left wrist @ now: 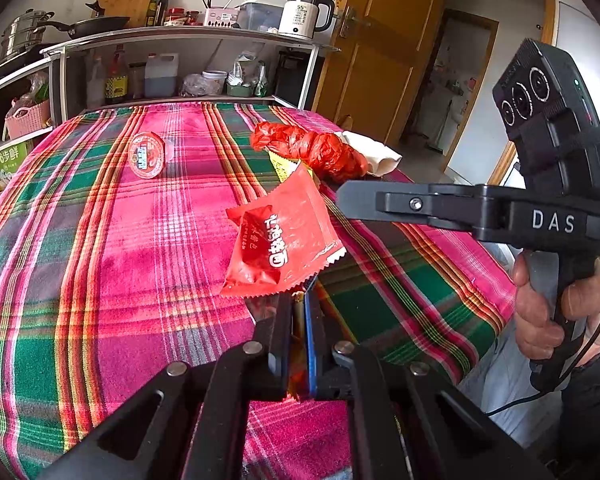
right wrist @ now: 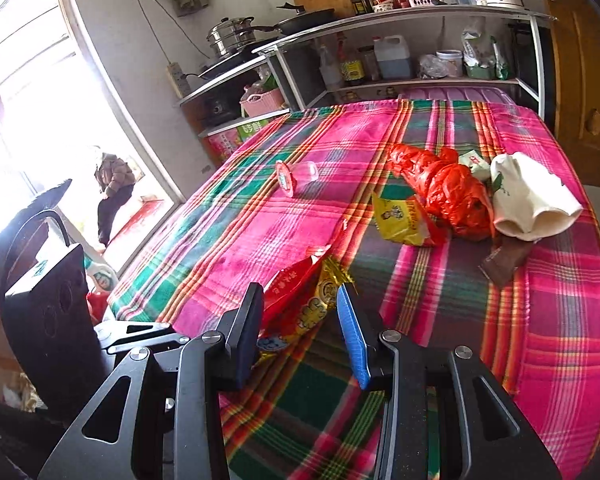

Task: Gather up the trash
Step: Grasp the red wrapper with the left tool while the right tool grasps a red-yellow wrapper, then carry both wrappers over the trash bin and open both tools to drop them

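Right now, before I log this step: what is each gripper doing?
Left gripper: closed on the red snack wrapper.
Right gripper: part open, gold and red wrappers between its fingers; grip unclear.

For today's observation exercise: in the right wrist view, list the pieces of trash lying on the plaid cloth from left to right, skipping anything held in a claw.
Clear cup with red lid → yellow snack packet → crumpled red plastic bag → white paper bag.
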`<state>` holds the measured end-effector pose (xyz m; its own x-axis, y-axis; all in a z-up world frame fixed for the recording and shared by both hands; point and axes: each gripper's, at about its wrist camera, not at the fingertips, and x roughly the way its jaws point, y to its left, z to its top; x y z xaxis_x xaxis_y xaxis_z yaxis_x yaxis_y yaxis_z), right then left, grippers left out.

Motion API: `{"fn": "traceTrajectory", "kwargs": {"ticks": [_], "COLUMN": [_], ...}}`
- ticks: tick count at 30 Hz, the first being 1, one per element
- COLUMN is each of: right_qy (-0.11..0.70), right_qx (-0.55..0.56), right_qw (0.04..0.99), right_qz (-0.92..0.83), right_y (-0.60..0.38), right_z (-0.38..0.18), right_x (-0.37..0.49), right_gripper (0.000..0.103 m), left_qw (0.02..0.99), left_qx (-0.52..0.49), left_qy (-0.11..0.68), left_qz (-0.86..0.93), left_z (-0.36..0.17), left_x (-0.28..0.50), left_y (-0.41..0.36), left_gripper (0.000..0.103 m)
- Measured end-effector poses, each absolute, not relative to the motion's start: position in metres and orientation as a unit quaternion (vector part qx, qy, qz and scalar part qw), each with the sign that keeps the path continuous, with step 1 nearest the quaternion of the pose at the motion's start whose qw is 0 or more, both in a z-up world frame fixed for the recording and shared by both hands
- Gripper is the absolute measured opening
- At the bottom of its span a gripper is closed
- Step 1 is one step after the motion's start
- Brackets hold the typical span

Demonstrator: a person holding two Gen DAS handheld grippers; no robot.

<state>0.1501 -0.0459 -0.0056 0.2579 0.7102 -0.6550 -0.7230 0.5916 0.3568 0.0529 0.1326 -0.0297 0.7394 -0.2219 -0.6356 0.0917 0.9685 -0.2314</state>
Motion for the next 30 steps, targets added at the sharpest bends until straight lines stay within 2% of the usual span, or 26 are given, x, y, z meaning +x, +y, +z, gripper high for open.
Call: {"fn": "traceTrajectory", "kwargs": {"ticks": [4,5,6,10,11,16,30], "right_qy": [0.427,0.430,0.434,0.446,0.446,0.433,0.379], "right_qx": [-0.008,-0.007,-0.007,-0.027,-0.032,-0.025,0.025], "right_qw": [0.784,0.782,0.780,0.781,0.784,0.794,0.849], "right_qz": [0.451,0.451,0.451,0.436,0.431,0.427,0.367], "right_y": [-0.031,-0.028,-0.024,-0.011,-0.010,-0.020,-0.112], "right_z": [-0.014,-0.016,-0.018,-0.027,-0.028,-0.022,0.020], "right_x": [0.154,0.155,0.157,0.163,0.163,0.164,0.164], "right_gripper": [0.040,0.037,0.033,0.006,0.005,0.001,0.001], "left_qw": [0.928,0.928,0.928,0.928,0.927,0.927,0.932], "left_qx": [-0.096,-0.098,-0.100,-0.102,-0.103,-0.106,-0.102], "left_qy": [0.350,0.349,0.349,0.349,0.349,0.348,0.335], "left_qz": [-0.086,-0.086,-0.086,-0.086,-0.085,-0.086,-0.096], "left_z": [-0.031,-0.031,-0.032,-0.033,-0.033,-0.033,-0.016], "left_x": [0.052,0.052,0.051,0.051,0.051,0.052,0.054], "left_y": [0.134,0.134,0.135,0.136,0.137,0.136,0.109], "left_gripper": [0.006,0.006,0.006,0.006,0.006,0.006,0.006]}}
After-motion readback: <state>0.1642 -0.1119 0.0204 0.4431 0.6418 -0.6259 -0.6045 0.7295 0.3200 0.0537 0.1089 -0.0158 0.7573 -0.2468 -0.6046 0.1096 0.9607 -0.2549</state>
